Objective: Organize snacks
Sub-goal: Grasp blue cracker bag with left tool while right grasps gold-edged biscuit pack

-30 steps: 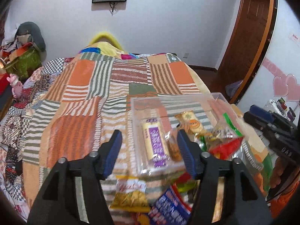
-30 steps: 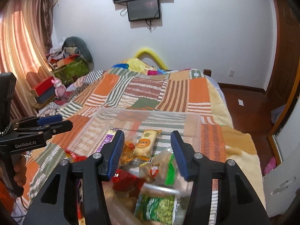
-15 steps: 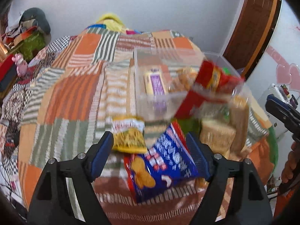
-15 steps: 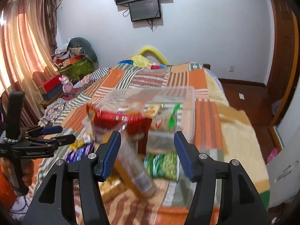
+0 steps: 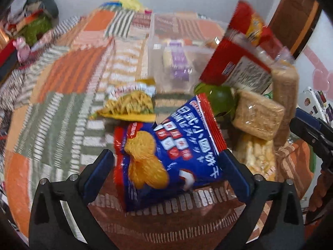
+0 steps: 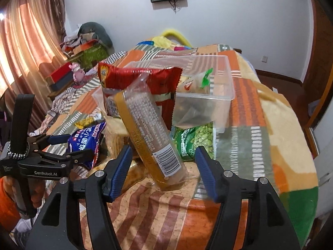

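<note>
left tongs (image 5: 166,162) spread, low over patchwork bed quilt (image 5: 62,79), straddling blue biscuit bag (image 5: 166,148), not gripping | right tongs (image 6: 164,156) spread, empty, aimed at tilted gold-edged clear cracker pack (image 6: 149,133) | clear plastic bin (image 6: 208,95) behind snack pile

Blue-and-red biscuit bag (image 5: 166,158) lies on orange-striped patchwork quilt (image 5: 68,77).

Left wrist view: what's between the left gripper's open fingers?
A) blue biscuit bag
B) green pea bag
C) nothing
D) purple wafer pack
A: the blue biscuit bag lies on the quilt between the open fingers of the left gripper, which have not closed on it.
</note>
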